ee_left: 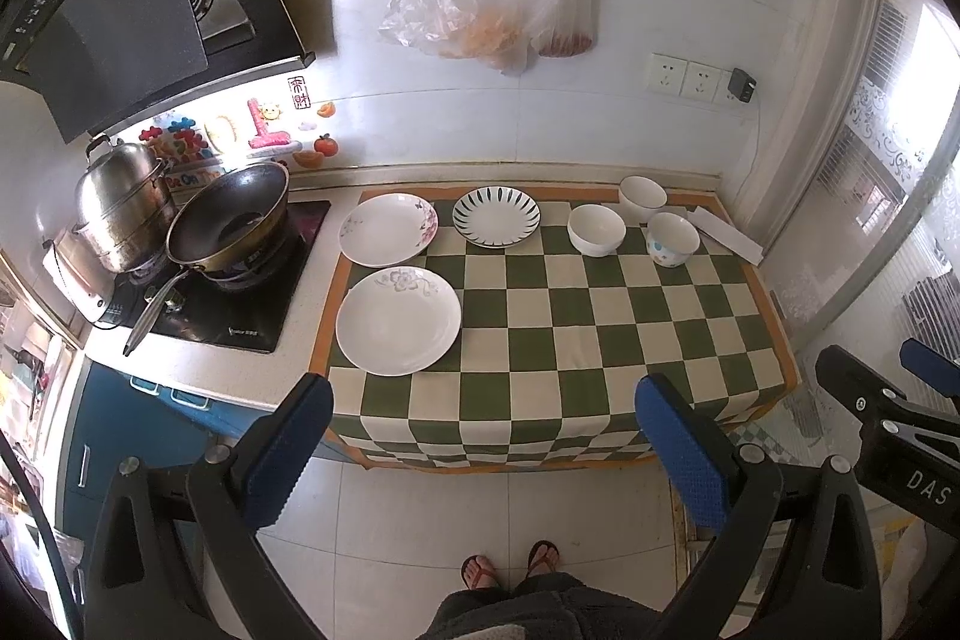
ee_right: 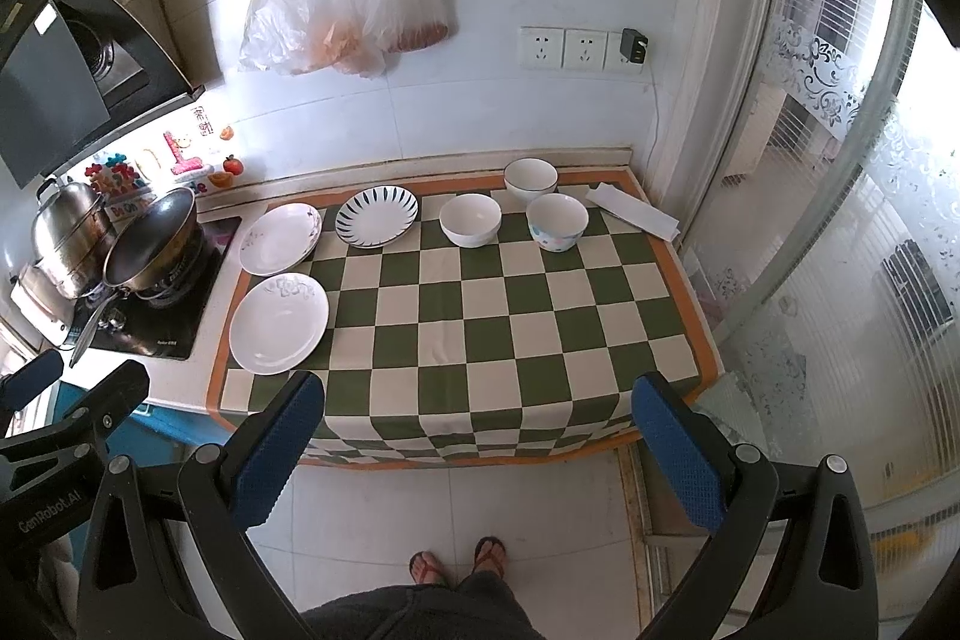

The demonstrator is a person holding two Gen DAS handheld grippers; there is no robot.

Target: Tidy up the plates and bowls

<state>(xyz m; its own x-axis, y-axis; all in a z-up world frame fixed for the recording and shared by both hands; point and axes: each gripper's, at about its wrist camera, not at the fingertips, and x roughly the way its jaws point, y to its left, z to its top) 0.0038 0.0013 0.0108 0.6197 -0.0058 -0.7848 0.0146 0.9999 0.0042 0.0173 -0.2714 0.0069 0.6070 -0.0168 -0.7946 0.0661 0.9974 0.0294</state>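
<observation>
While both my left claw (ee_left: 483,445) and right claw (ee_right: 477,445) hang released and empty above the floor, the worktop (ee_right: 480,316) beyond carries three plates (ee_right: 279,331) at left and three bowls (ee_right: 470,219) along the far edge.

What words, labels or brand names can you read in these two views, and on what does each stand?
"DAS": right gripper body, cut off at the frame edge.
"GenRobot.AI": left gripper body.
Range hood labels, wall stickers and the cooktop logo: too small or blurred.
</observation>
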